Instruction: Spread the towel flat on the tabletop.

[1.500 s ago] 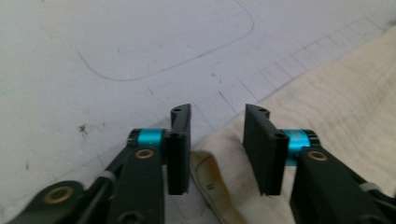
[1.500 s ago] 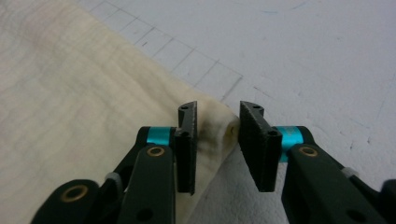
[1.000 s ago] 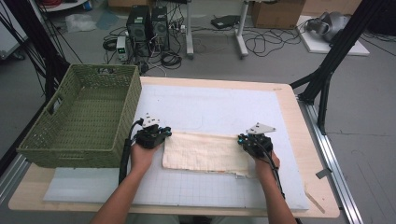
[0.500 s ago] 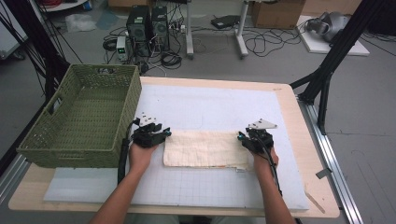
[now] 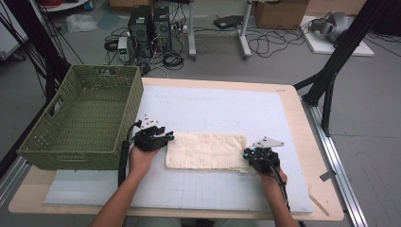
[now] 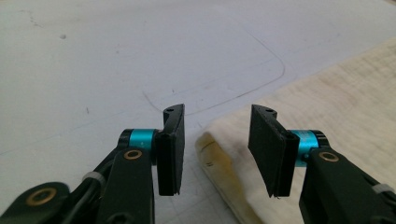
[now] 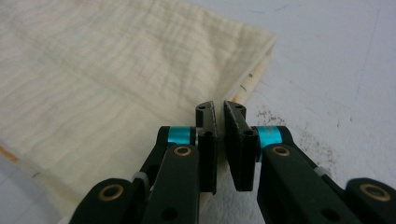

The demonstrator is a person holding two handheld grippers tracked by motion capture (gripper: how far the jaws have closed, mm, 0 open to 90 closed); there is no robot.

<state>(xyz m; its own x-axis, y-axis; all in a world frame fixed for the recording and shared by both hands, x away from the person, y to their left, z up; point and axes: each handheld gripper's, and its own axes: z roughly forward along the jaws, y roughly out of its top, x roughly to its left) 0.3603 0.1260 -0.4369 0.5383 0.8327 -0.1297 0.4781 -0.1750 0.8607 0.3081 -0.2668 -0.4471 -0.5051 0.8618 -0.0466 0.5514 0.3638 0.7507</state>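
Both grippers at the folded cloth (image 5: 206, 150)
Left gripper (image 6: 217, 149) open, nothing gripped (cloth corner between); right gripper (image 7: 219, 140) just closed onto cloth edge.

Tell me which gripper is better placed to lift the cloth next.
Right, probably. The right gripper has just been closing, and its jaws pinch the edge of the cloth at its right corner. The left gripper has just opened; its jaws straddle the left corner without pressing it.

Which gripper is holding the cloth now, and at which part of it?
The right gripper pinches the folded cloth at its right edge. The left gripper holds nothing: its jaws have just opened and straddle the left corner without pressing.
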